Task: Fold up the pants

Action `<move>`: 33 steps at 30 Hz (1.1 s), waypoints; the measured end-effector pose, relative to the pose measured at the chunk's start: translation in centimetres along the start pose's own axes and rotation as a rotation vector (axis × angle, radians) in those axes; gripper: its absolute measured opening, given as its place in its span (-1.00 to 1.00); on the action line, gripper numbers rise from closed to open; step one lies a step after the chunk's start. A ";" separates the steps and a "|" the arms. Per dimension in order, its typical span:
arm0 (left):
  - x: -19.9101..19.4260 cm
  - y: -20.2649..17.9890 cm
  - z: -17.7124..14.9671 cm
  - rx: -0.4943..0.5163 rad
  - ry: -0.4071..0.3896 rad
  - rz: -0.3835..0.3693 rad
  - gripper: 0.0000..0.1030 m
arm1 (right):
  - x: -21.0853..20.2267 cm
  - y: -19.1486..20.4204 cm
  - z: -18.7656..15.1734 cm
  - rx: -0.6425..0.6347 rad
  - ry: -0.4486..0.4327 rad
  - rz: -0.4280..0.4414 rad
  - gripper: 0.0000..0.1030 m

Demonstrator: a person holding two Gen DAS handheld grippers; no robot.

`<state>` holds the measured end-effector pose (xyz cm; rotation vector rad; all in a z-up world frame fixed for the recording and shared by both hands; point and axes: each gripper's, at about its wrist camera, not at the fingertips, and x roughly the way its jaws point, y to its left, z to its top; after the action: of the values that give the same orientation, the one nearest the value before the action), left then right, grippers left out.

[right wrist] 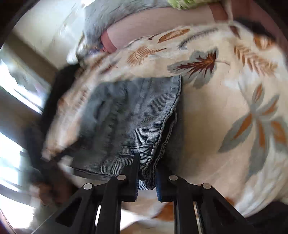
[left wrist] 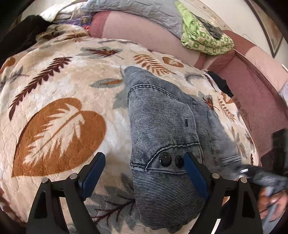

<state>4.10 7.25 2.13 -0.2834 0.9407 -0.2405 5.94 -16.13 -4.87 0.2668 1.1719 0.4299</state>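
Observation:
Grey-blue denim pants point(left wrist: 162, 122) lie on a leaf-patterned blanket point(left wrist: 59, 100), waistband with two black buttons point(left wrist: 170, 159) near me. My left gripper point(left wrist: 144, 162) is open, hovering above the waistband, its right finger over the denim and its left finger over the blanket. In the right wrist view, my right gripper point(right wrist: 146, 172) is shut on a bunched edge of the pants point(right wrist: 136, 115) and holds it off the blanket point(right wrist: 225, 100). The right gripper also shows blurred in the left wrist view point(left wrist: 259, 175).
A pink sofa back point(left wrist: 144, 30) runs behind the blanket. A grey quilt point(left wrist: 136, 9) and a green patterned cloth point(left wrist: 201, 36) lie on it. Dark clothing point(left wrist: 23, 34) sits at the far left. A window point(right wrist: 12, 100) is at left in the right wrist view.

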 end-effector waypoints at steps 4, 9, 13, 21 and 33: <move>-0.4 -0.8 -0.3 0.061 -0.027 0.047 0.72 | -0.9 -1.8 0.0 0.105 -0.009 0.103 -0.57; 0.1 -0.5 -0.4 0.045 -0.008 0.057 0.73 | -3.6 -2.5 0.5 0.150 -0.043 0.080 -0.53; 0.1 -0.5 -0.5 0.043 -0.012 0.059 0.73 | -6.3 -1.3 1.7 0.126 -0.142 0.141 -0.53; -1.8 -1.4 -0.4 0.078 -0.073 0.054 0.73 | -1.4 -2.8 2.2 0.214 0.034 0.226 -0.56; 0.3 -1.5 -1.0 0.081 0.020 0.007 0.74 | 2.3 -0.5 12.2 0.147 -0.037 0.130 -0.06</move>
<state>3.33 5.60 1.86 -0.2030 0.9494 -0.2752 18.10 -15.32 -2.44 0.4785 1.1555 0.4513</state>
